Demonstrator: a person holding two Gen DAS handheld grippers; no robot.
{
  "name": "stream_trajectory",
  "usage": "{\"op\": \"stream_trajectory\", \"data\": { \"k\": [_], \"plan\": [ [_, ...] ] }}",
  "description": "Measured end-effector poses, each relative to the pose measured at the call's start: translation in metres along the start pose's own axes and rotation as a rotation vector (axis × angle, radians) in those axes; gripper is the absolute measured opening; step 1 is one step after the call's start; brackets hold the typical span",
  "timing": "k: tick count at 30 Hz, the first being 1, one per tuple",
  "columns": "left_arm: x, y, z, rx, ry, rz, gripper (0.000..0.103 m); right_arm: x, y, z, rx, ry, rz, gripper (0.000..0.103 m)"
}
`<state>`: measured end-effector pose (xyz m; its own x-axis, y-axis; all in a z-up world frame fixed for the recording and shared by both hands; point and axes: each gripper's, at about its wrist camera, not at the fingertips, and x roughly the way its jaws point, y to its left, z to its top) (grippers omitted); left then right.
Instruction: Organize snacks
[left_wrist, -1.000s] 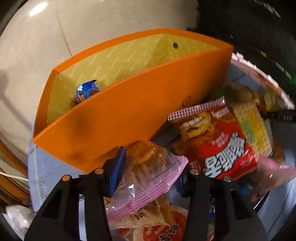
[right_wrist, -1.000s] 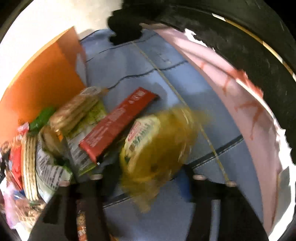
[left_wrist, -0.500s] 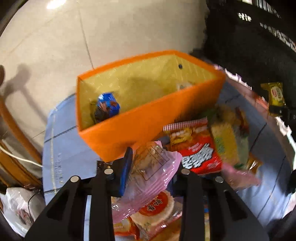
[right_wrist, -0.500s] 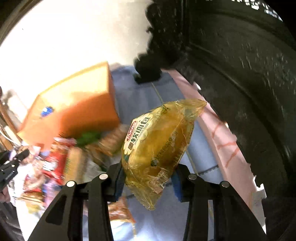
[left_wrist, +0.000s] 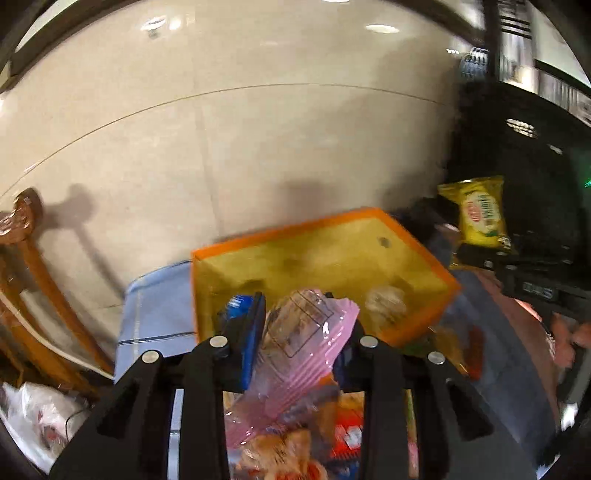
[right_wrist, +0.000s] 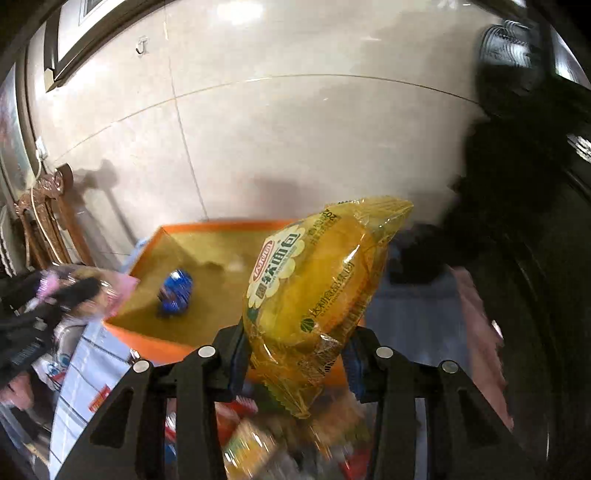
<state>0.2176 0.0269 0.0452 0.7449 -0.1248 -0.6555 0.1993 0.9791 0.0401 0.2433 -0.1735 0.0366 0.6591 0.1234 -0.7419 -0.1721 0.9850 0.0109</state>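
We are holding the left gripper (left_wrist: 301, 332) above the snack pile, and its jaws, which have just been closing, are pinching a pink-and-clear snack packet (left_wrist: 295, 354) between the blue pads. The packet is sticking up past the fingertips, its top edge overlapping the near wall of the orange box (left_wrist: 424, 325) from our view. The box is sitting open on the blue tablecloth (left_wrist: 155, 314), its yellow inside mostly bare: a blue-wrapped sweet (right_wrist: 175, 290) is lying toward its left end, and a pale round item (left_wrist: 386, 301), too blurred to name, is resting nearer the right. Between those two the floor of the box is giving us open room.

We are gripping a yellow bread packet (right_wrist: 314, 295) in the right gripper (right_wrist: 295, 354), the pads pressing on its lower part while its crimped upper edge is leaning up and right, over the box's right portion. In the left wrist view that same packet (left_wrist: 482, 212) is hanging beyond the box's right corner, well apart from the pink one.

Below both grippers the loose snack pile (left_wrist: 295, 443) is crowding the cloth right up to the box's near wall, blurred. A wooden chair (left_wrist: 33, 280) is standing off the table's left edge, and a dark mass is bordering the right side. Behind the box a pale tiled floor (left_wrist: 240, 147) is spreading wide.
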Motion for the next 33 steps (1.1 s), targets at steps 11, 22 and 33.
{"op": "stream_trajectory", "data": {
  "k": [11, 22, 33],
  "plan": [
    [0.05, -0.005, 0.018, -0.079, 0.057, 0.06, 0.069, 0.051, 0.024, 0.035, -0.09, 0.036, -0.071, 0.099],
    [-0.006, -0.042, -0.045, 0.142, 0.028, -0.031, 0.099, -0.011, 0.0, -0.058, 0.032, 0.105, -0.053, 0.099],
    [0.047, -0.09, -0.115, 0.341, 0.138, -0.132, 0.099, 0.051, -0.005, -0.149, 0.227, 0.387, 0.035, 0.099]
  ]
}}
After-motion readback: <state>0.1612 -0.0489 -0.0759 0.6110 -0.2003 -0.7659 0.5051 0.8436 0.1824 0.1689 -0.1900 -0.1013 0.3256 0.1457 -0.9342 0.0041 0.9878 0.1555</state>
